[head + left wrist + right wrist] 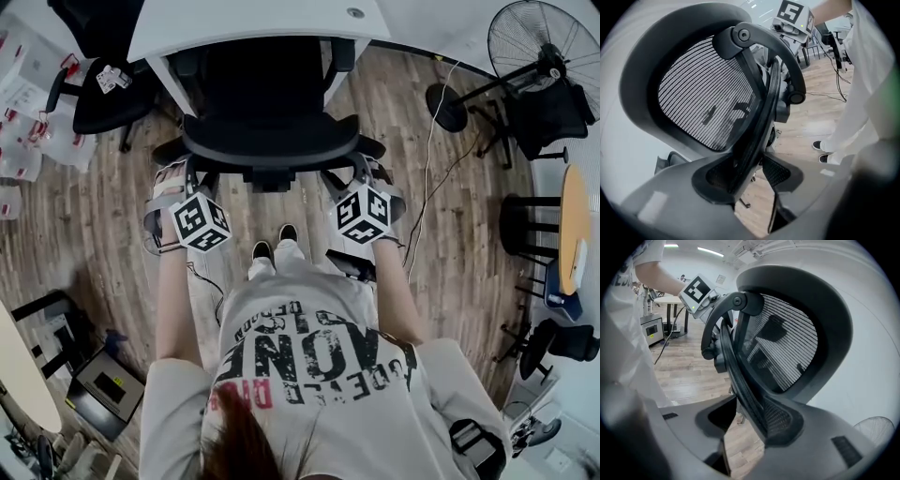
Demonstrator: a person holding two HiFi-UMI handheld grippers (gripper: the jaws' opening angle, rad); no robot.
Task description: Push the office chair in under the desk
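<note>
Now mid-push, with left gripper (746,176) and right gripper (747,420) each clamped on the backrest rim (757,126) of the office chair (267,141), seat partly beneath the desk (253,23). Next, likely: drive forward evenly, holding both grips square.

A standing fan (536,42) fills the upper right of the frame, its round base (446,106) on the wood floor (84,234) and a thin cable (427,169) trailing down beside it. At upper left, a small black chair (108,98) sits next to white packages (28,127) piled along the left edge. A round wooden table (574,230) and a dark stool (520,225) line the right edge, and a grey box (111,389) rests at lower left.
</note>
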